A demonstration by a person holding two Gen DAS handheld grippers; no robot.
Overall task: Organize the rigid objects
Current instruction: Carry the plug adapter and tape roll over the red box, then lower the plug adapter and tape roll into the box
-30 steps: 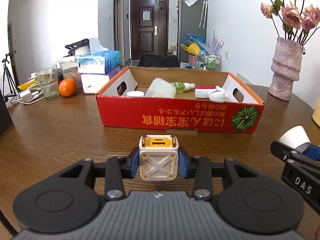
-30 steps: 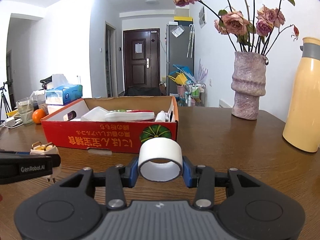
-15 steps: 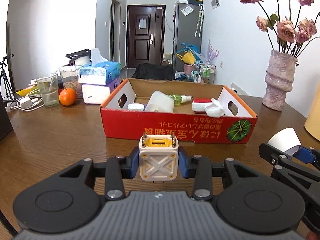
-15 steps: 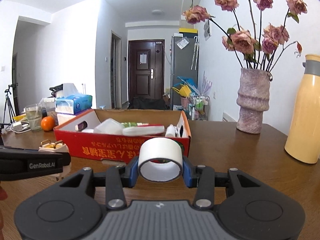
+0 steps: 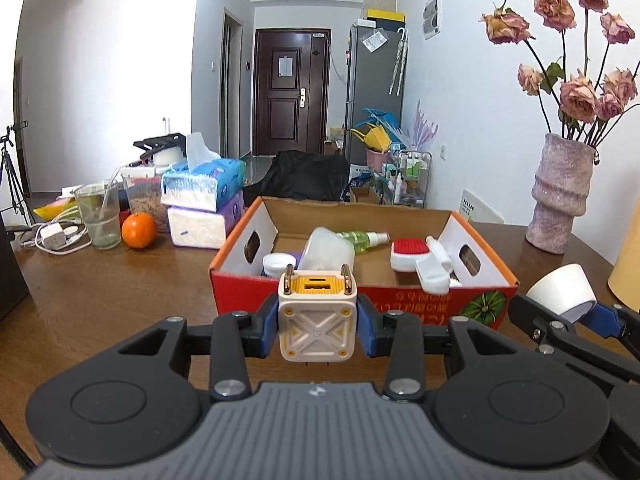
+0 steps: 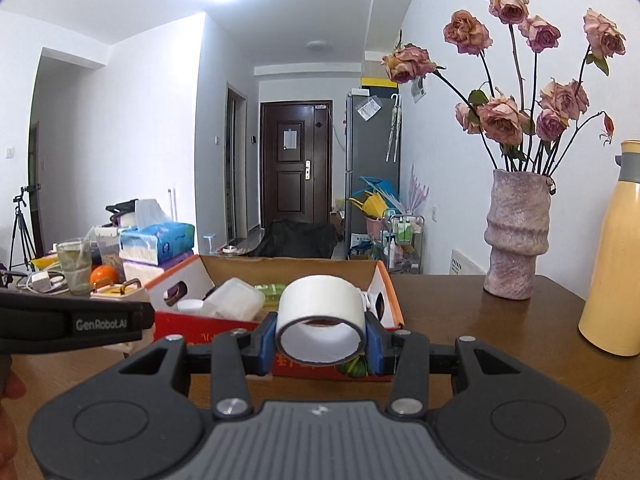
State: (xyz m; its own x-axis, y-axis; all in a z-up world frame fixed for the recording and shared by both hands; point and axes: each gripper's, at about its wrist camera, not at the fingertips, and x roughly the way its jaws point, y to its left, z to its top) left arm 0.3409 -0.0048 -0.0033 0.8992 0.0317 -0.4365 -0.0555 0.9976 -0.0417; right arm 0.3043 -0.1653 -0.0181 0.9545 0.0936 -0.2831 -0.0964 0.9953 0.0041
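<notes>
My left gripper [image 5: 317, 326] is shut on a cream and yellow charger cube [image 5: 317, 322], prongs up, held above the table just in front of the red cardboard box [image 5: 400, 300]. My right gripper [image 6: 320, 334] is shut on a white tape roll [image 6: 320, 326], lifted near the box's [image 6: 192, 276] right front corner. The same roll [image 5: 562, 294] and the right gripper show at the right of the left wrist view. The charger cube [image 6: 116, 292] peeks over the left gripper's finger in the right wrist view. Inside the box lie a white container [image 5: 328, 250], a green spray bottle [image 5: 362, 237] and a red and white brush [image 5: 416, 254].
On the wooden table [image 5: 100, 300] stand an orange [image 5: 138, 230], a glass [image 5: 98, 216], stacked tissue packs [image 5: 202, 200] and a white adapter with cable [image 5: 52, 236] at the left. A pink vase with dried roses [image 6: 516, 236] and a yellow flask [image 6: 614, 268] stand at the right.
Both grippers have risen with their loads and tipped upward. The box now looks lower and its inside shows more. Grips are unchanged.
</notes>
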